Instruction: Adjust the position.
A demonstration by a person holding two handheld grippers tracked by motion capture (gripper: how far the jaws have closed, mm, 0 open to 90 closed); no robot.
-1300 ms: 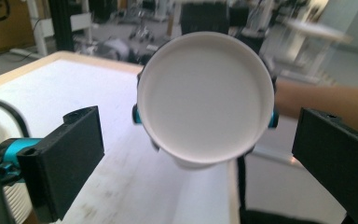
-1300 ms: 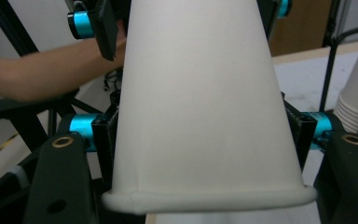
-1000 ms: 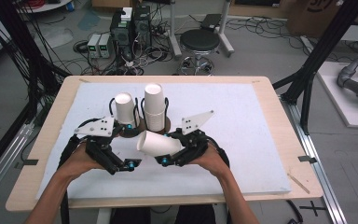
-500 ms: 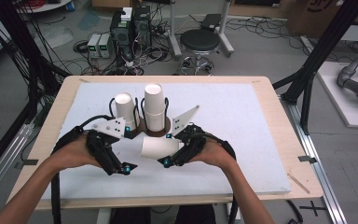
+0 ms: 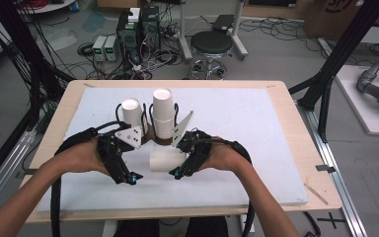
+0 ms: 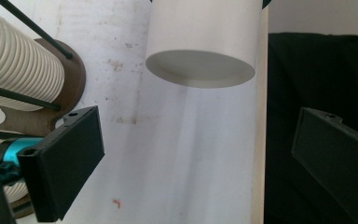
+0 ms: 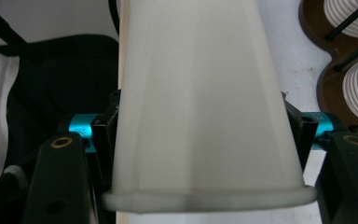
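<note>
Near the worktop's (image 5: 276, 163) front edge, just ahead of the holder (image 5: 162, 140) with its two cup stacks, we hold one paper cup (image 5: 168, 160) on its side, clear of the white sheet. Our right gripper (image 5: 180, 170) pinches it: in the right gripper view its jaws press both flanks of the cup (image 7: 205, 116) close to the rolled rim, and the wall looks a little flattened there. The cup's closed base points toward our left gripper (image 5: 128, 173), whose jaws stand spread wide with nothing between them; in the left gripper view that base (image 6: 200, 67) floats ahead of the jaws and apart from them.

We judge that one cup is off the stacks and carried in the air, with a handover or a two-handed grip coming. The taller stack (image 5: 163, 113) and the shorter one (image 5: 131, 114) stand upright between the holder's wire rods, toward the middle of the worktop.

Next, we judge, the left gripper must line its open jaws around the base end and close gently, since thin paper buckles easily. The right must not let go until that grip is firm, and both must keep clear of the rods.
</note>
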